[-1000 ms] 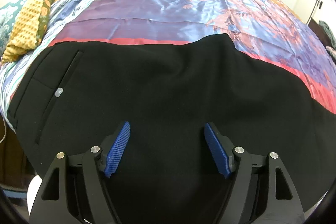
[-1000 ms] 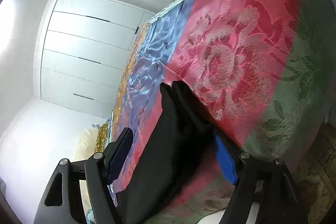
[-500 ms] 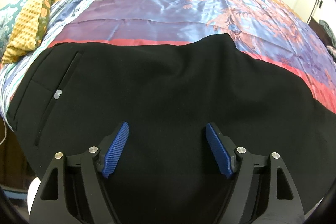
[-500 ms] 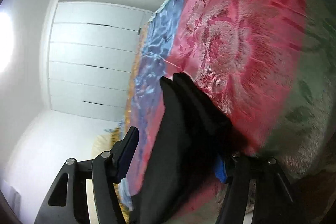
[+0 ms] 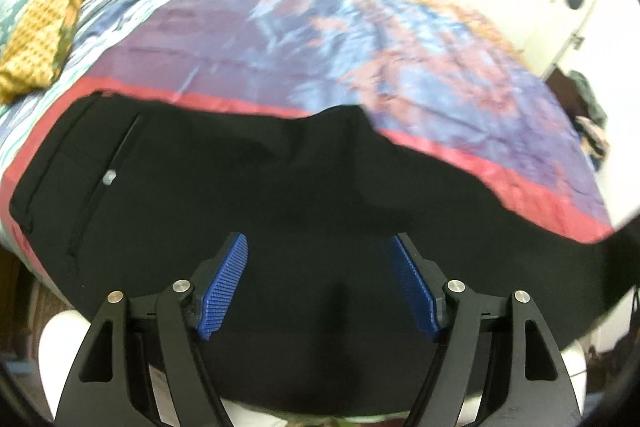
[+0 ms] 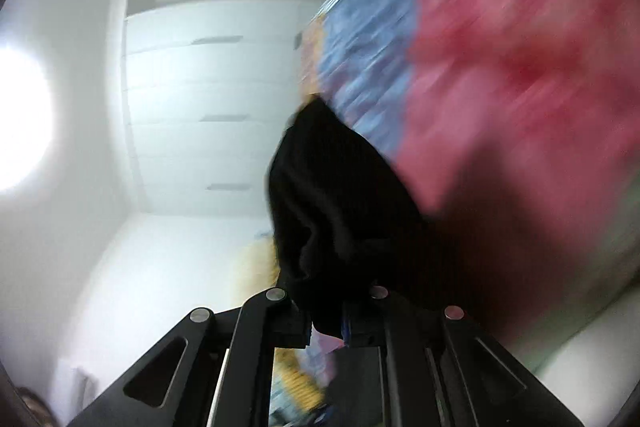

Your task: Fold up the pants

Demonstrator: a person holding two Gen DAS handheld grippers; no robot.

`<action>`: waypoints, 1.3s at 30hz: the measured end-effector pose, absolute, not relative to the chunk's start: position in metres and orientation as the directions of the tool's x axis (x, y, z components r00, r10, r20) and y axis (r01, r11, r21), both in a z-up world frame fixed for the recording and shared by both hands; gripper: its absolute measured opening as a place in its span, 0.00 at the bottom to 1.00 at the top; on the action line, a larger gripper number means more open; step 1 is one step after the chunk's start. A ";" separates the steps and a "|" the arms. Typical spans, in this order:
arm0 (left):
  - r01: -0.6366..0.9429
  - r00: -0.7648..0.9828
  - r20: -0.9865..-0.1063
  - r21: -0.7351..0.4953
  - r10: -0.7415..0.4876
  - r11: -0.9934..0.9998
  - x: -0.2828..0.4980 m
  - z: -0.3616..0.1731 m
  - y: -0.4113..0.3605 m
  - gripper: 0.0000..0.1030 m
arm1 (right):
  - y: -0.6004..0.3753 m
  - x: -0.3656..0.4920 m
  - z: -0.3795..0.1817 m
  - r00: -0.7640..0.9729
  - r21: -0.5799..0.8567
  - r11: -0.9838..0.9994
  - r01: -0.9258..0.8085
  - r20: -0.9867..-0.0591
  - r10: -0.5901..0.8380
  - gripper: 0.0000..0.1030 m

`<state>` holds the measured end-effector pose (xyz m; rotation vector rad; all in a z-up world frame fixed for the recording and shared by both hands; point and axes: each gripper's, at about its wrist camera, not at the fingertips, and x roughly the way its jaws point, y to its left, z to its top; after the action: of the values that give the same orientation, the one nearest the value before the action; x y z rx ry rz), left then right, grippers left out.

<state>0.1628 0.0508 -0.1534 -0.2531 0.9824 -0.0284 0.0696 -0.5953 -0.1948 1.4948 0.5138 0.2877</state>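
Bedspread [image 6: 500, 67] motion-blurred, right tool [image 6: 326, 333] pads hidden by black pants [image 6: 340, 207], pants' right end cut off

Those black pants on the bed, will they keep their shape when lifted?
Probably not. The black pants bunch and droop from the shut right gripper, so they look floppy. They lie wrinkled on the shiny bedspread, so they may slide easily.
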 end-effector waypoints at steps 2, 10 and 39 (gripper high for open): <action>-0.061 0.566 -0.806 -0.250 -0.173 0.966 0.155 -0.146 0.046 0.74 | -0.547 0.090 -0.180 0.822 0.995 0.050 0.091 -0.103 0.561 0.10; -0.120 0.524 -0.805 -0.393 -0.278 0.912 0.143 -0.162 0.060 0.74 | -0.346 0.160 -0.216 0.650 0.986 0.083 0.148 -0.160 0.743 0.11; 0.114 0.324 -0.887 -0.309 -0.329 0.944 0.169 -0.168 -0.029 0.07 | -0.290 0.075 -0.138 0.626 0.401 0.875 -0.272 -0.617 0.477 0.88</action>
<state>0.1694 -0.0288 -0.1678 -0.2038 1.2084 -0.2933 0.0752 -0.2897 -0.1381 0.2821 0.7841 0.4357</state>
